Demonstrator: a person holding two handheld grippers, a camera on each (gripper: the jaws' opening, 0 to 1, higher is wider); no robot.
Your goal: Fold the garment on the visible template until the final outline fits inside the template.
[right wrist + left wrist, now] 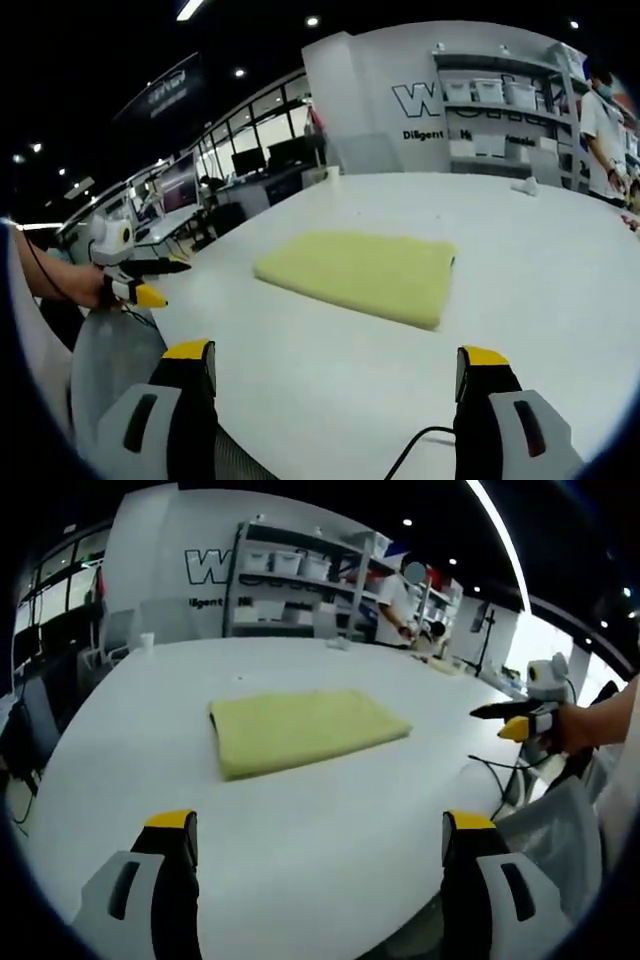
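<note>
while both tools hang back from the table's near edge, the left gripper shows its two grey, yellow-tipped jaws spread wide at the bottom of the left gripper view, with nothing between them but bare tabletop. the right gripper stands the same way in the right gripper view: jaws far apart, holding nothing, with a thin black cable curling across the table between them.

straight ahead of each pair of jaws, well apart from the tips, lies the pale yellow fuzzy cloth garment, folded into a flat rectangle on the broad white table. from the right gripper it sits ahead as well, with one thick folded edge along its far right side. i cannot make out any template outline on the tabletop around it.

off to the right of the left gripper, the right gripper comes into sight, gripped by a person's hand beyond the table's rim. off to the left of the right gripper, the left one appears in the person's other hand.

farther out stand white storage shelves with bins, a white wall with dark lettering, and a person in a white shirt beside the shelves.
</note>
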